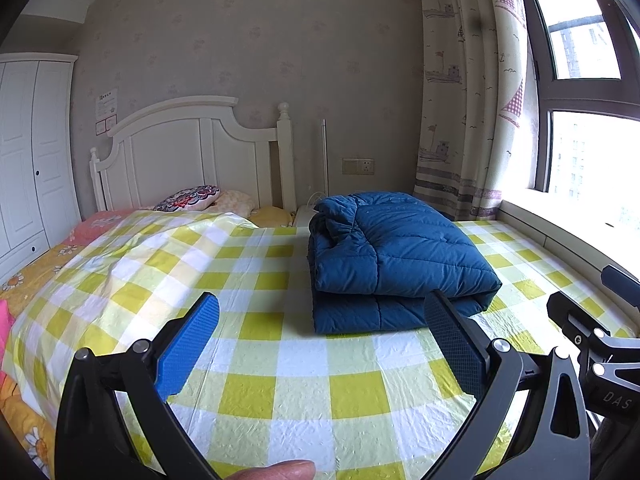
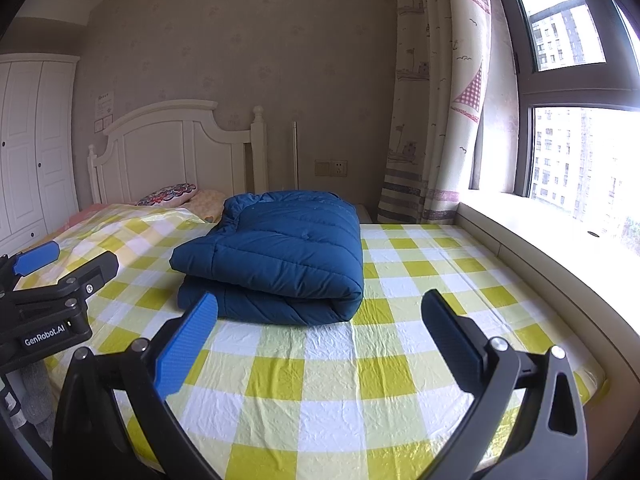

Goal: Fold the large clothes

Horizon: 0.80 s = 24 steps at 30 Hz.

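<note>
A dark blue padded jacket [image 1: 396, 260] lies folded into a thick bundle on the yellow-checked sheet [image 1: 280, 380]; the right wrist view shows the same jacket [image 2: 280, 256] ahead and slightly left. My left gripper [image 1: 320, 320] hangs open just short of the bundle's near edge, holding nothing. My right gripper [image 2: 320, 320] is open too, a little in front of the jacket, empty. The left gripper's body [image 2: 52, 300] shows at the left edge of the right wrist view, and the right gripper's body [image 1: 600, 340] at the right edge of the left wrist view.
A white headboard [image 1: 188, 152] and pillows [image 1: 188, 198] stand at the far end of the bed. A white wardrobe [image 1: 28, 152] is on the left. A curtain [image 1: 460, 100] and window sill [image 2: 540, 240] run along the right. A fingertip [image 1: 280, 470] shows at the bottom.
</note>
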{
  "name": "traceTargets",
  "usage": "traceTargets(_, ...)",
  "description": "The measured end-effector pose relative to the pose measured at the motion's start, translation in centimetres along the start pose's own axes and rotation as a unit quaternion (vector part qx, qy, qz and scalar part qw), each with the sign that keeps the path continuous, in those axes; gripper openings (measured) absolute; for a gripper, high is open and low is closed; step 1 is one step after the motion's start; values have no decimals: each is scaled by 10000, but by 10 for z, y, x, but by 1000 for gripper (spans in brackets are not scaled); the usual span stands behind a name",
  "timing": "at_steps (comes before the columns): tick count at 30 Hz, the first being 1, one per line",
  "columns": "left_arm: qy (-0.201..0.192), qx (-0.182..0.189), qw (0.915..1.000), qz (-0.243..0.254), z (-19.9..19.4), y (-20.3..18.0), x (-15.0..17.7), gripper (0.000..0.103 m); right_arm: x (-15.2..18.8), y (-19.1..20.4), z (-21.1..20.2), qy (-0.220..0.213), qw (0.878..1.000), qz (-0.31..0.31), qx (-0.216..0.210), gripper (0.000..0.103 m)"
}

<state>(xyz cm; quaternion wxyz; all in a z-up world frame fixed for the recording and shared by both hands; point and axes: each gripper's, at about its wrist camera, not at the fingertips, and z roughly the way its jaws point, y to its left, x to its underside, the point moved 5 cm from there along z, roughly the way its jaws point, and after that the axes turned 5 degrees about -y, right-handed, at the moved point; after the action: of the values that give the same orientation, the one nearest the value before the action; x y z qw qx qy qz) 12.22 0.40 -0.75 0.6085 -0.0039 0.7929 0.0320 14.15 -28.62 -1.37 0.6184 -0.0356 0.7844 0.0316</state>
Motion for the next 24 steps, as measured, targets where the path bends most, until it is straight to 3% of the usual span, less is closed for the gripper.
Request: traceTargets(24, -6, -32, 9999, 118, 1, 1, 4, 98, 4, -3, 2, 34, 9999, -72, -61, 101)
